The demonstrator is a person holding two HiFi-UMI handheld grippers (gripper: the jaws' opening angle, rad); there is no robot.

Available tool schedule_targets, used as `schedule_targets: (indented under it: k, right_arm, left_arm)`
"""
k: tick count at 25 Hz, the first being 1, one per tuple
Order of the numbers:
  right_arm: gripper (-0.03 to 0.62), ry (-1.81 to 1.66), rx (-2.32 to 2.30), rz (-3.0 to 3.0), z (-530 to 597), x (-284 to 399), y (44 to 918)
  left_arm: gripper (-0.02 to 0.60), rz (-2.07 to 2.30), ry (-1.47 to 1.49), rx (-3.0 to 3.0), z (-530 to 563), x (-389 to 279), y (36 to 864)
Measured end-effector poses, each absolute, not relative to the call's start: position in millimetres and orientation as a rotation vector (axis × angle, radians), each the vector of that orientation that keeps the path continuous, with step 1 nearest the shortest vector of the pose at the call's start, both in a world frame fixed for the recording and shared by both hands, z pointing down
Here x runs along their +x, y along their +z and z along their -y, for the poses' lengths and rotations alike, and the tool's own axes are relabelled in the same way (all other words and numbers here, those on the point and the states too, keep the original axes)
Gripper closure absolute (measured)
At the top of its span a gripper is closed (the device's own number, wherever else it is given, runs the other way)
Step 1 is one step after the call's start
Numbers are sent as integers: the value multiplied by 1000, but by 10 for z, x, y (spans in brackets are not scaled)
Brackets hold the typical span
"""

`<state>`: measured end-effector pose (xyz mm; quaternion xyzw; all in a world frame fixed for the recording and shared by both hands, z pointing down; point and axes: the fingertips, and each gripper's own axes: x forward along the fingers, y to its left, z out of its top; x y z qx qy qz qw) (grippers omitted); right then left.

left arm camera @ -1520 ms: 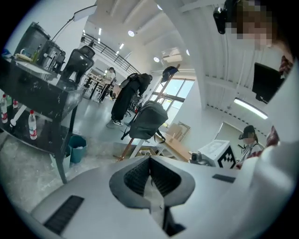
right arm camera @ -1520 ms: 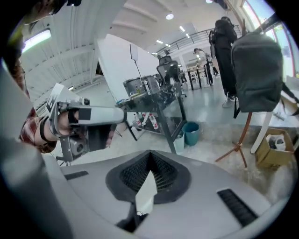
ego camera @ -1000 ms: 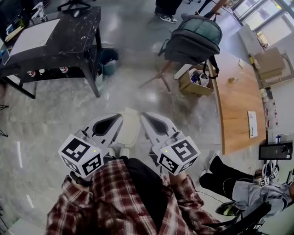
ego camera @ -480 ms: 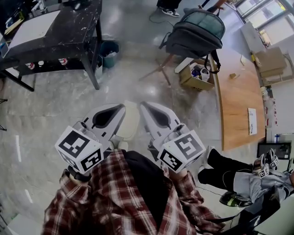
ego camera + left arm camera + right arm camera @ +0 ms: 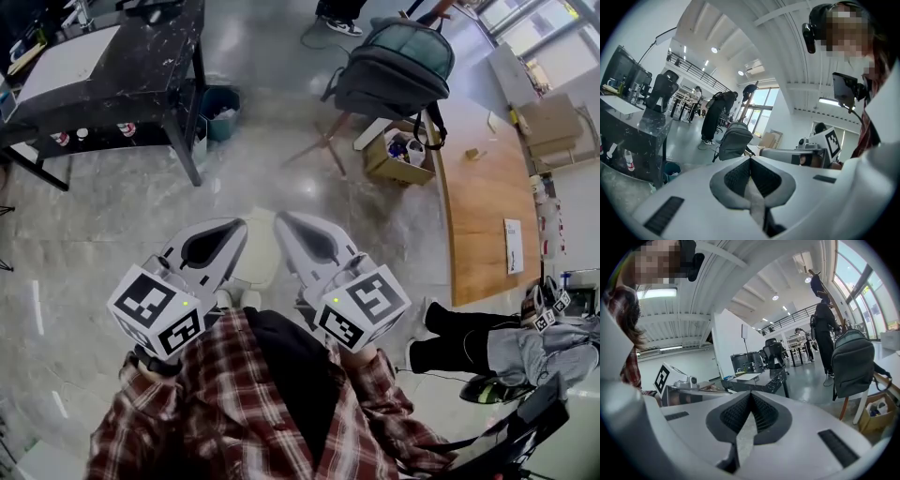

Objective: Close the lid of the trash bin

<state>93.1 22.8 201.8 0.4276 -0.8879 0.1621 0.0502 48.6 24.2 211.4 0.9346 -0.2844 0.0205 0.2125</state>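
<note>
A small teal bin (image 5: 221, 109) stands on the floor beside the leg of the black table (image 5: 141, 56), far ahead of me. It also shows low in the left gripper view, the bin (image 5: 671, 170) under the table's edge. I cannot make out a lid on it. My left gripper (image 5: 236, 226) and right gripper (image 5: 280, 218) are held side by side close to my chest, pointing forward, well short of the bin. In both gripper views the jaws meet at the tip with nothing between them. A pale rounded shape (image 5: 260, 262) lies below and between the grippers; I cannot tell what it is.
A chair with a grey-green backpack (image 5: 394, 70) stands ahead to the right, a cardboard box (image 5: 398, 155) next to it. A long wooden table (image 5: 483, 197) runs down the right side. A seated person's legs (image 5: 469, 347) reach in at lower right. Grey polished floor (image 5: 112, 216) lies ahead.
Both grippers have drifted slightly up and left, and the right one has come nearer the left. The legs at lower right have shifted.
</note>
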Motion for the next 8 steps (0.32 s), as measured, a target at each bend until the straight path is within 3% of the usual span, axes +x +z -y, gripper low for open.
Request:
schedule_targets:
  k: [8]
  right_arm:
    - [580, 495, 1288, 2705, -317, 877, 2024]
  left_arm:
    - [569, 793, 51, 2593, -325, 453, 2115]
